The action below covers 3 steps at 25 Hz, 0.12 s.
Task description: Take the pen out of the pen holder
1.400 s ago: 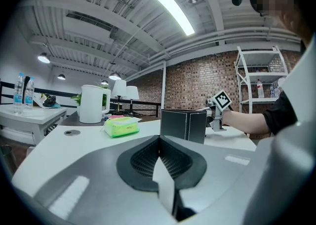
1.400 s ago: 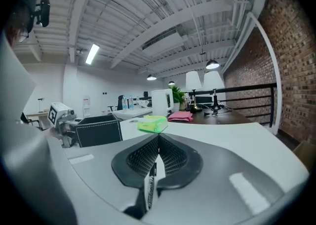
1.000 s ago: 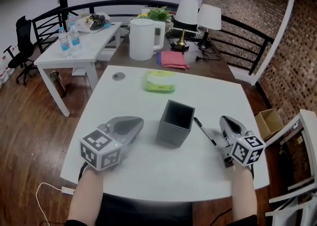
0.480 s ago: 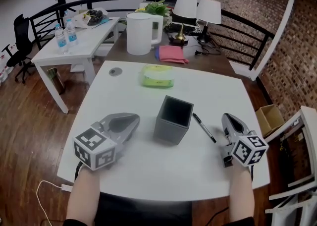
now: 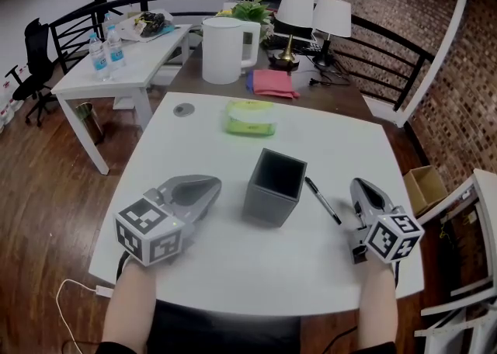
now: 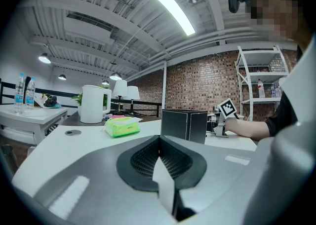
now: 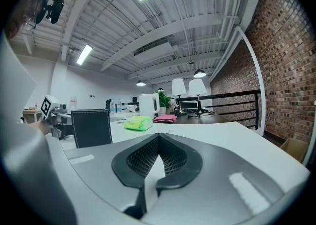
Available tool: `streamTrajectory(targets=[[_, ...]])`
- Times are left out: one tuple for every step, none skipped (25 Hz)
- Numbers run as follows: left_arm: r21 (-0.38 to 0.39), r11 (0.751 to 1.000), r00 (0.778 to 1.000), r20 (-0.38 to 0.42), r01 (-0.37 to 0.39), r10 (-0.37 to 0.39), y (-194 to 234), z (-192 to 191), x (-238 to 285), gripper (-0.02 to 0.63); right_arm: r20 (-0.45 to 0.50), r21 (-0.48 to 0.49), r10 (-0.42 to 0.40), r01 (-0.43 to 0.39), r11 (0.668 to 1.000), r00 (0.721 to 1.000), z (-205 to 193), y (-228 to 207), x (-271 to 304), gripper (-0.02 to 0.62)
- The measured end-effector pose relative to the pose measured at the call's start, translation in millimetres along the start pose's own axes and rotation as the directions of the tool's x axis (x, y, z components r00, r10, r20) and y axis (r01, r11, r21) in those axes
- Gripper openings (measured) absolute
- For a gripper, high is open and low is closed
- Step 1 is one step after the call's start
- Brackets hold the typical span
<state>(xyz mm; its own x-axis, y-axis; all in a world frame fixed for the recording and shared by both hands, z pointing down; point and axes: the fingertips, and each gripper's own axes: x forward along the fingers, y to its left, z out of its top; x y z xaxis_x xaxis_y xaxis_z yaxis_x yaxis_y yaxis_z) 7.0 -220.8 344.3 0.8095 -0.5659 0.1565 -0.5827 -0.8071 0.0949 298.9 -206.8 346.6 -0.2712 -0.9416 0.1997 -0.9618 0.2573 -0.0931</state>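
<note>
A dark grey square pen holder (image 5: 275,187) stands upright in the middle of the white table (image 5: 233,267); its inside looks empty. A black pen (image 5: 322,200) lies flat on the table just right of the holder. My left gripper (image 5: 208,186) rests on the table left of the holder, jaws shut with nothing between them. On the right, beside the pen, my right gripper (image 5: 360,187) also rests shut and empty. The holder (image 6: 184,125) shows ahead-right in the left gripper view, and at the left as holder (image 7: 92,127) in the right gripper view.
A green wipes pack (image 5: 250,117) lies beyond the holder, with a small round disc (image 5: 184,109) at the table's far left. Behind stand a white kettle (image 5: 225,50), pink cloth (image 5: 273,83), two lamps (image 5: 314,12) and a side table with bottles (image 5: 104,53). A white chair (image 5: 466,267) is at right.
The head view has shifted slightly. Both grippers, the pen and the holder stay where they were.
</note>
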Motion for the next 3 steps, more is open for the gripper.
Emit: streamTrajectory(targets=[[0.000,1.000,1.000,0.000,-0.001,0.001,0.1,-0.1,0.1,0.000,0.000,-0.002,0.002,-0.002,1.000,1.000,0.4,0.6,-0.2,0.012],[-0.001,1.000,1.000,0.000,-0.001,0.001,0.1,-0.2,0.2,0.000,0.001,-0.005,0.004,-0.004,1.000,1.000,0.9,1.0,-0.5,0.012],[-0.001,1.000,1.000,-0.001,-0.002,0.002,0.1,-0.3,0.3,0.000,0.002,-0.008,0.006,-0.006,1.000,1.000,1.3,1.4,-0.7,0.012]])
